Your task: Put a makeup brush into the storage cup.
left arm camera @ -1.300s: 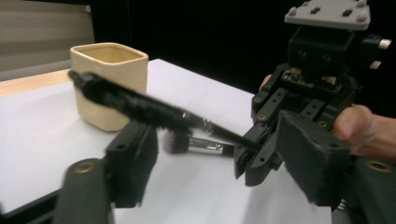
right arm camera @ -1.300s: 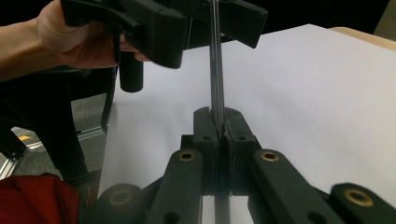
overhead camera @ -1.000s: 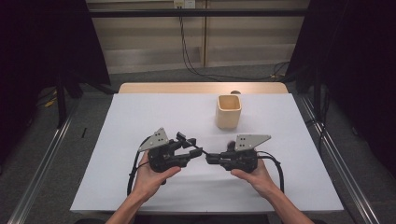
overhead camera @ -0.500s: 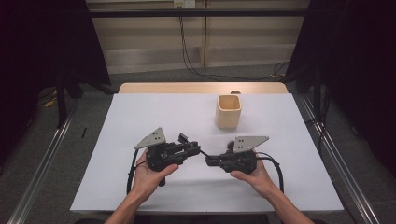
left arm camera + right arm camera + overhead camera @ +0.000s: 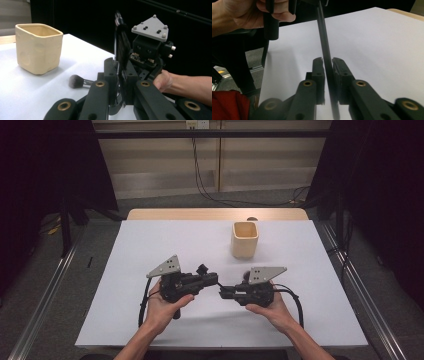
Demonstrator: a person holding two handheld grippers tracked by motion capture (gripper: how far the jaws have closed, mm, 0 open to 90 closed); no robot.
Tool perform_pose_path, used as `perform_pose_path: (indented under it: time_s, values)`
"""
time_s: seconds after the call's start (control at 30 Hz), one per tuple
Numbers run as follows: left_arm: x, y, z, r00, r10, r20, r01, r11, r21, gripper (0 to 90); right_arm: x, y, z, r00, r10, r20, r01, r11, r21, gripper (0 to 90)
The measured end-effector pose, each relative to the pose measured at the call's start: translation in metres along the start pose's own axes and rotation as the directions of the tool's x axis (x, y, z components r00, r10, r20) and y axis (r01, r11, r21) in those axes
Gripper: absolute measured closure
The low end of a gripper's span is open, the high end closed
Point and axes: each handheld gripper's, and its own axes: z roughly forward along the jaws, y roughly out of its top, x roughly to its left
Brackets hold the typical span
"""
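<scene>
- Clearly, we were midway through a handover near the 6 o'clock edge of the desk (image 5: 150, 245), the two grippers nose to nose.
- Our left gripper (image 5: 119, 67) had just been closing and was clamped on the thin black tool (image 5: 121, 42), which stood upright between its jaws.
- Our right gripper (image 5: 327, 61) had just been opening; the tool's slim shaft ran between its jaws, which looked barely parted from it.
- The tool hung above the desk, bridging both grippers, with the cream cup (image 5: 245, 240) toward 1 o'clock from them.
- A makeup brush (image 5: 75, 81) lay on the desk just beside the cup, toward the grippers.
- To do this step well, we judged that the left hand should keep dead steady and its clamp firm while the right jaws widened fully.
- We thought the right hand should then back straight out toward 3 o'clock, along the shaft, so no pad dragged the tool askew.
- A slim tool could pivot in a narrow grip, so any tilt needed checking before moving on.
</scene>
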Motion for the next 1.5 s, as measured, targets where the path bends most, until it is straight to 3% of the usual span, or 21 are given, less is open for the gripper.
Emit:
perform_pose_path:
  time_s: [0.9, 1.0, 1.13, 1.27, 1.37, 1.5]
  values:
    - [0.004, 0.009, -0.023, 0.9989, 0.013, -0.046, -0.013, 0.9999, 0.01, 85.6, 0.002, 0.004, -0.011, 0.9977, 0.059, 0.034, -0.059, 0.998, -0.025, 13.0]
    - [0.005, 0.01, -0.023, 0.9987, 0.013, -0.049, -0.013, 0.9998, 0.017, 85.6, 0.0, 0.002, -0.012, 0.9949, 0.08, 0.061, -0.078, 0.996, -0.029, 3.8]
    - [0.006, 0.011, -0.025, 0.9985, 0.021, -0.051, -0.019, 0.9991, 0.038, 85.6, 0.0, 0.0, -0.015, 0.9905, 0.089, 0.105, -0.087, 0.996, -0.026, 1.4]
    - [0.007, 0.016, -0.03, 0.9979, 0.022, -0.061, -0.019, 0.9986, 0.05, 85.6, 0.001, 0.0, -0.018, 0.9906, 0.087, 0.105, -0.084, 0.996, -0.037, 1.0]
    - [0.007, 0.02, -0.034, 0.9973, 0.024, -0.069, -0.019, 0.9972, 0.072, 85.5, 0.001, -0.001, -0.02, 0.985, 0.1, 0.141, -0.096, 0.995, -0.036, 0.9]
    - [0.007, 0.025, -0.039, 0.9961, 0.055, -0.069, -0.046, 0.9911, 0.125, 85.5, 0.001, -0.002, -0.024, 0.984, 0.1, 0.148, -0.094, 0.995, -0.041, 0.9]
